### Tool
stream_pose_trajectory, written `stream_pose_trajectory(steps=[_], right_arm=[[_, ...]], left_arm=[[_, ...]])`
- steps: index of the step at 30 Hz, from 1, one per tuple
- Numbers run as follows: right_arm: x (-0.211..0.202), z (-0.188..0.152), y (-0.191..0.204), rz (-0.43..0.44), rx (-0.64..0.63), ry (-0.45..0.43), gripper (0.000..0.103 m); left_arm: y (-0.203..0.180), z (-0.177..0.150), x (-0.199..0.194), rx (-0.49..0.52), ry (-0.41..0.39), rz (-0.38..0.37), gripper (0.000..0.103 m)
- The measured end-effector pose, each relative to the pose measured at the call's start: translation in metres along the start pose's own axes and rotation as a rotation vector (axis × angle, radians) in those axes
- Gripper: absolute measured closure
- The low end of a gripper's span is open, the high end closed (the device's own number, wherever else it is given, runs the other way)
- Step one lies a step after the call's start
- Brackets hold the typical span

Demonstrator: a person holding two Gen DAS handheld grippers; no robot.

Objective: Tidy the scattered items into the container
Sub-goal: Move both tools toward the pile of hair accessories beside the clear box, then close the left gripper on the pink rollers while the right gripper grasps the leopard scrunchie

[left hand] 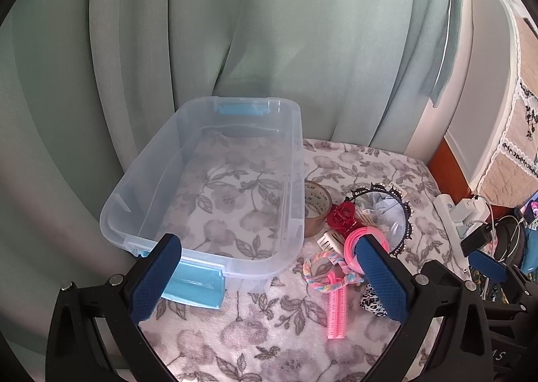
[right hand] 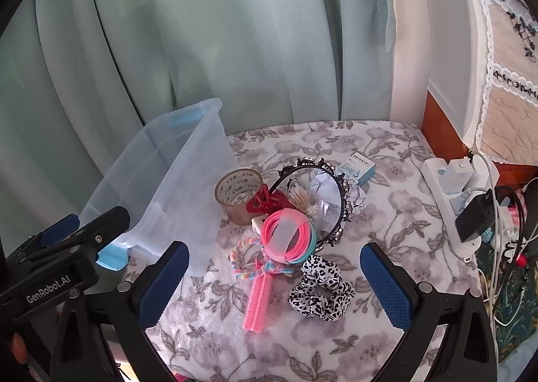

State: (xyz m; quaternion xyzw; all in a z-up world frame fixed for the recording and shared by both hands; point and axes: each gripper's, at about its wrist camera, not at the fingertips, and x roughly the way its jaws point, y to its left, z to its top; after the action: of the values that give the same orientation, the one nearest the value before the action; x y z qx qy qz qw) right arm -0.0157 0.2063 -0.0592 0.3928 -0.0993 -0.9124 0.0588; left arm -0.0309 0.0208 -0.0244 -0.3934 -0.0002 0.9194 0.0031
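Two tools point(left hand: 269, 276) point(right hand: 274, 278) spread wide, empty bin point(left hand: 141, 187) leftward, clutter point(right hand: 285, 234) beside its wall

A bench point(right hand: 386, 146) is covered by a white fleece cloth point(left hand: 269, 348) printed with grey flowers. At its left side a clear plastic container point(left hand: 161, 180) with blue latches is set, empty inside. Just beside the container's right wall a roll of brown tape point(right hand: 240, 195) is stood on edge. A heap of hair things is seen next to it: a red claw clip point(right hand: 265, 204), pink bangles point(right hand: 285, 237), a black headband point(right hand: 339, 200), a pastel braided tie point(right hand: 242, 254), a pink comb point(right hand: 257, 301) and a leopard-print scrunchie point(right hand: 319, 288). A small white box point(right hand: 358, 170) lies behind the heap. A white power strip point(right hand: 447, 200) is laid along the right edge.
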Motion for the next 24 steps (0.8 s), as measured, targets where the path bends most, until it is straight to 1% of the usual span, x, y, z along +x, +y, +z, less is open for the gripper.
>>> stream_pose_trajectory(steps=[4,6,9,11,13,14,17,20,22,24], right_arm=[[0.000,-0.005,-0.006,0.005,0.008,0.024,0.000],[0.002,-0.011,-0.011,0.005,0.004,0.045,0.000],[0.009,-0.024,-0.019,-0.010,-0.001,0.098,0.000],[0.016,-0.032,-0.027,-0.022,0.005,0.136,0.000],[0.020,-0.038,-0.035,-0.037,0.012,0.153,0.000],[0.022,-0.041,-0.038,-0.043,0.015,0.162,0.000],[0.029,-0.044,-0.050,-0.047,0.033,0.188,0.006],[0.039,-0.046,-0.059,-0.041,0.063,0.217,0.008],[0.045,-0.047,-0.060,-0.036,0.067,0.234,0.015],[0.053,-0.050,-0.061,-0.027,0.069,0.255,0.019]], left_arm=[[-0.001,-0.007,0.007,-0.002,0.009,-0.042,0.000],[-0.003,-0.014,0.016,-0.001,0.057,-0.070,0.000],[-0.010,-0.027,0.030,0.018,0.132,-0.083,0.000],[-0.014,-0.038,0.042,0.011,0.194,-0.102,0.000],[-0.018,-0.047,0.050,0.013,0.226,-0.108,0.000],[-0.022,-0.052,0.054,0.030,0.239,-0.099,0.000],[-0.030,-0.064,0.063,0.066,0.256,-0.092,0.000],[-0.034,-0.072,0.075,0.057,0.301,-0.116,0.003],[-0.038,-0.076,0.082,0.068,0.322,-0.117,0.004],[-0.040,-0.079,0.091,0.064,0.350,-0.131,0.007]])
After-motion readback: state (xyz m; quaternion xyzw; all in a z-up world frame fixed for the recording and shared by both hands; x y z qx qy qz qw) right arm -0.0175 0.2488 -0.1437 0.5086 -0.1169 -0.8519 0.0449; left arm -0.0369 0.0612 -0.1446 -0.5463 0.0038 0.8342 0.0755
